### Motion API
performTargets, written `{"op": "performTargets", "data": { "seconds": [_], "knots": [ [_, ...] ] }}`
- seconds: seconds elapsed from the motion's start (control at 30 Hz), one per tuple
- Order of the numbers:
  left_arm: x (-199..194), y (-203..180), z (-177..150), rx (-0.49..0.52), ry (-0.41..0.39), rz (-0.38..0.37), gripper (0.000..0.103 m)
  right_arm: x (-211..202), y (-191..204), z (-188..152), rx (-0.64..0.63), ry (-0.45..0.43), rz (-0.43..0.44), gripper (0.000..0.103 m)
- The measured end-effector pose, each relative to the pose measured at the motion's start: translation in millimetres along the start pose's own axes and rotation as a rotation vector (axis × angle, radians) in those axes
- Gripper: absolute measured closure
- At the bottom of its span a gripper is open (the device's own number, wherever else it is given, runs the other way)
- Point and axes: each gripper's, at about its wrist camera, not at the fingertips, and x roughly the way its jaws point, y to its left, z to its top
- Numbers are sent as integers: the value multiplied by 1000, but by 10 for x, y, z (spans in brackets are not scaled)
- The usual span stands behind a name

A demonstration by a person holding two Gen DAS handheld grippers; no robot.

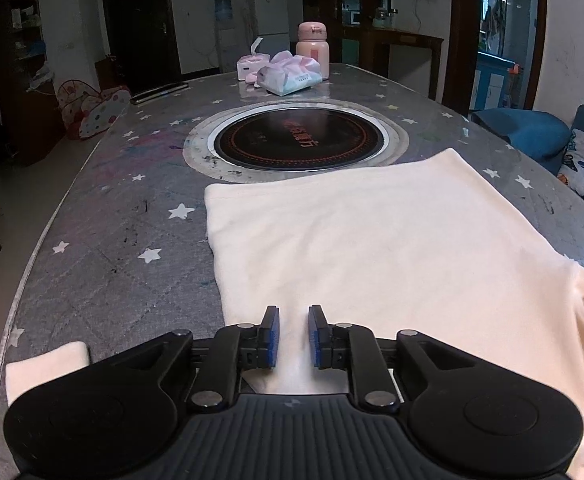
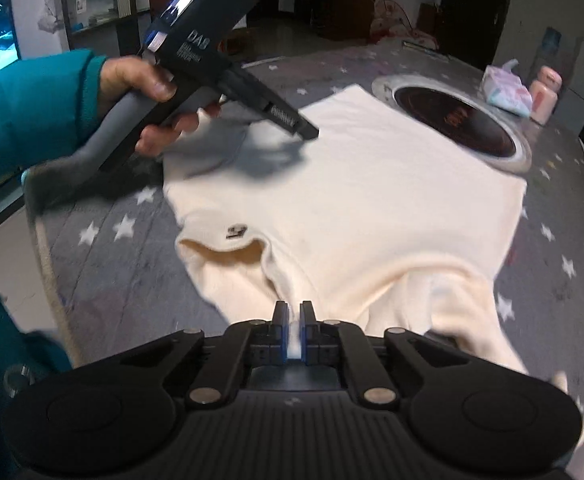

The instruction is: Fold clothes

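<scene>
Progress looks early to me: cream sweater [image 2: 356, 200] is laid out mostly flat on the star-print surface [image 1: 112, 240], body smoothed ahead of both sets of fingers, and I don't see a finished fold anywhere yet. Right gripper [image 2: 293, 330] has its fingers squeezed onto a bit of pale cloth by the collar, with the neckline and its small dark tag just ahead and to the left of the tips. Left gripper [image 1: 293, 336] has its fingers parted with a clear gap, hanging over the sweater's near edge, cloth showing between and under them, so nothing gripped as far as I can tell. My guess is sleeves and the body fold are all left to do. Right view is the only one showing the collar, the bunched sleeve to the right of its fingers, and the person's left hand [image 2: 148, 96] holding the other tool above the cloth. Left view gives the far hem ahead of its fingers, touching the round cooktop [image 1: 298, 142], plus tissue packs [image 1: 288, 74] and a pink bottle [image 1: 312, 50] further beyond.
</scene>
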Motion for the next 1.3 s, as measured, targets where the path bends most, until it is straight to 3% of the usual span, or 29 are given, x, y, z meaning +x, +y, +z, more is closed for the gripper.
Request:
{"op": "performTargets", "data": {
  "seconds": [0.23, 0.37, 0.67, 0.8, 0.9, 1.03, 1.13, 1.2, 1.3],
  "knots": [
    [-7, 20, -3, 0, -1, 27, 72, -150, -31, -83, 49, -15, 39, 95],
    [-122, -61, 21, -8, -4, -3, 72, -341, -199, -93, 90, -56, -40, 93],
    [-491, -704, -79, 113, -44, -235, 72, -584, -1032, -486, 365, -46, -344, 86],
    [-553, -984, -216, 157, -22, -333, 72, -580, -1330, -587, 423, -32, -417, 83],
    [-584, -1124, -313, 185, -11, -369, 71, -512, -1470, -617, 436, -15, -443, 71],
    [-620, -1197, -385, 202, -11, -396, 70, -352, -1576, -622, 421, 28, -429, 75],
    [-649, -1246, -436, 213, -13, -415, 68, -267, -1619, -613, 412, 63, -432, 97],
    [-662, -1268, -468, 231, -14, -431, 67, -310, -1596, -546, 393, 38, -452, 99],
    [-669, -1309, -510, 253, -13, -452, 67, -523, -1582, -436, 374, -66, -502, 100]
  ]
}}
